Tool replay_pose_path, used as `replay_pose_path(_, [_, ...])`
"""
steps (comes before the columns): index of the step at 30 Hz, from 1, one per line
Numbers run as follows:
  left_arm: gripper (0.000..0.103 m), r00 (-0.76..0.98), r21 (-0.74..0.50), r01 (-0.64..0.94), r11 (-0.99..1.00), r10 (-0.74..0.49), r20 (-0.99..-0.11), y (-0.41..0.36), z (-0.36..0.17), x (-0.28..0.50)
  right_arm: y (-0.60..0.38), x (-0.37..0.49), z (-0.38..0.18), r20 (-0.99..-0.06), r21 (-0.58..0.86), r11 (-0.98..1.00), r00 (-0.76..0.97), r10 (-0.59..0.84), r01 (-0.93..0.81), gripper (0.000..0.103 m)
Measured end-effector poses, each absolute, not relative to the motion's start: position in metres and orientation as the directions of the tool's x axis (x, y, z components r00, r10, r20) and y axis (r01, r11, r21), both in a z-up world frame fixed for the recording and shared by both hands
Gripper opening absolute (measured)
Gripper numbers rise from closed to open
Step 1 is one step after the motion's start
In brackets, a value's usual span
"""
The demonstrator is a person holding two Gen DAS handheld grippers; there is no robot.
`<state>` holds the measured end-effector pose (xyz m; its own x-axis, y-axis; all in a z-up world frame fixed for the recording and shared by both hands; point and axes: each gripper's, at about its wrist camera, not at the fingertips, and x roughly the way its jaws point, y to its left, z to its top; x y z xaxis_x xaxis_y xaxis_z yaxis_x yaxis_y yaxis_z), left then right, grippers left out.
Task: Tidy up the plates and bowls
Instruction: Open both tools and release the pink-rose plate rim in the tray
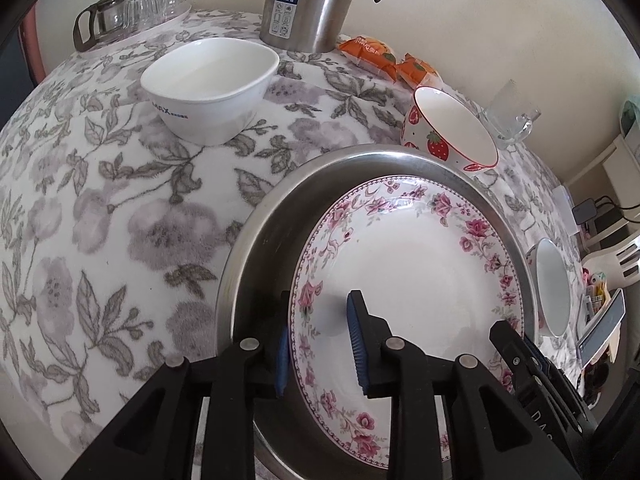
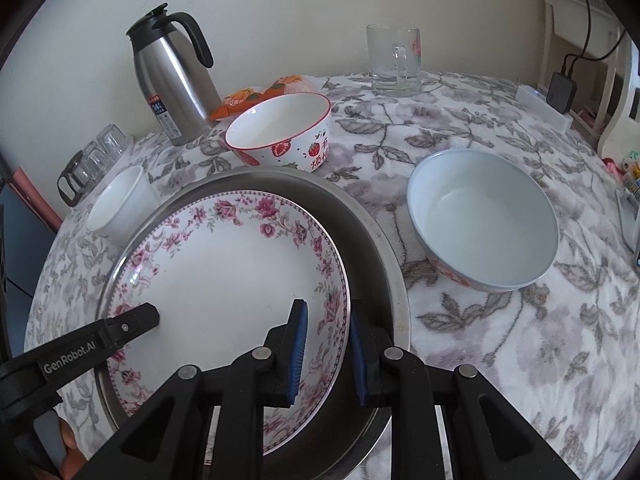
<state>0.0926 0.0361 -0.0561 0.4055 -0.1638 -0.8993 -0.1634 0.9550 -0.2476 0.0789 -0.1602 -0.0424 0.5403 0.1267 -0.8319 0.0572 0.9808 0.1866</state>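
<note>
Floral cloth covers my table [image 2: 500, 340]. From left: my left gripper [image 1: 320, 344] straddles the flowered plate [image 2: 224, 280] rim, jaws narrow, not pressing; the plate sits in a steel pan [image 2: 372, 236]; my right gripper [image 2: 328, 356] pinches its right rim. Next, I think: release, then gather bowls.

A label on the steel thermos jug [image 1: 308, 4], at the worktop's far edge, shows a large "24". The square white bowl [image 1: 210, 88] carries blue letters ending in "AX". The left claw [image 2: 132, 326] reads "GenRobot.AI". The strawberry bowl [image 2: 280, 136] bears red Chinese characters, too small to read.
</note>
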Motion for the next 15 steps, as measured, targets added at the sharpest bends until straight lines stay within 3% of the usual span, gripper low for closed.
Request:
replay_pose_path(8, [0.041, 0.398, -0.274, -0.152, 0.95, -0.195, -0.896, 0.036, -0.054, 0.092, -0.162, 0.078, -0.041, -0.828, 0.199, 0.978, 0.544, 0.136, 0.057, 0.023])
replay_pose_path(15, [0.041, 0.431, -0.271, -0.148, 0.951, -0.185, -0.883, 0.037, -0.046, 0.089, -0.163, 0.077, -0.039, -0.822, 0.204, 0.977, 0.552, 0.14, 0.057, 0.023])
